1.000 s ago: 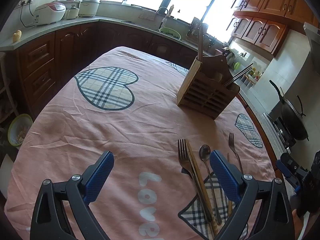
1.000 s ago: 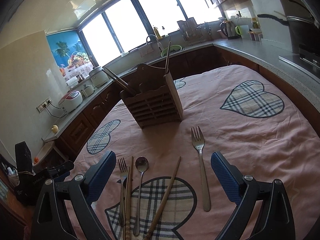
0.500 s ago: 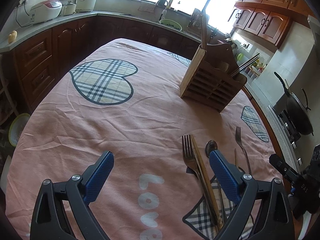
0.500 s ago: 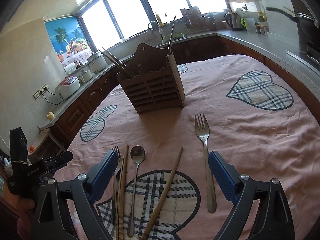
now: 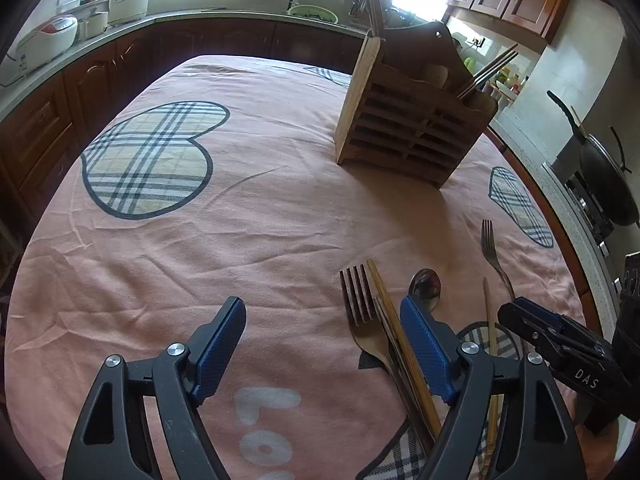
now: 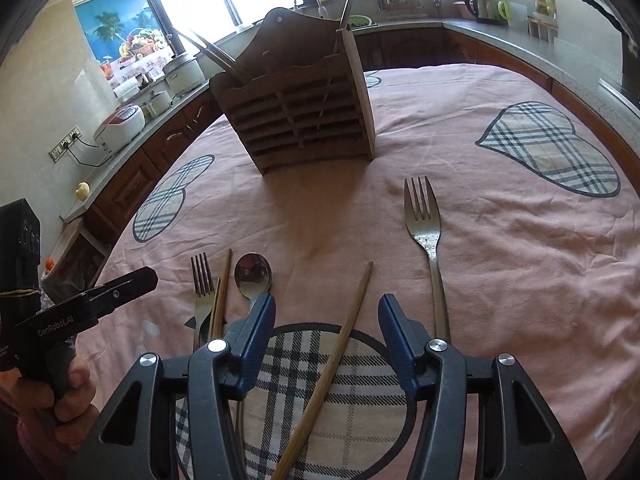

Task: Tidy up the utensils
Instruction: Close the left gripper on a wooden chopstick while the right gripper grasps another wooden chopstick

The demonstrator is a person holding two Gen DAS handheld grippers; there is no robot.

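Observation:
A wooden slatted utensil holder stands on the pink tablecloth with chopsticks in it. In front of it lie a fork beside two wooden chopsticks, a spoon, a single wooden chopstick and a second fork. My right gripper is open, low over the single chopstick, which lies between its fingers. My left gripper is open, just left of the fork and chopsticks.
The pink tablecloth has plaid hearts. Dark wood cabinets and a counter with rice cookers ring the table. A wok sits on the stove at the right. A sink and dish rack stand under the windows.
Both grippers have moved forward and lower toward the utensils. The right gripper has narrowed its opening and now straddles the single chopstick. Nothing has been picked up.

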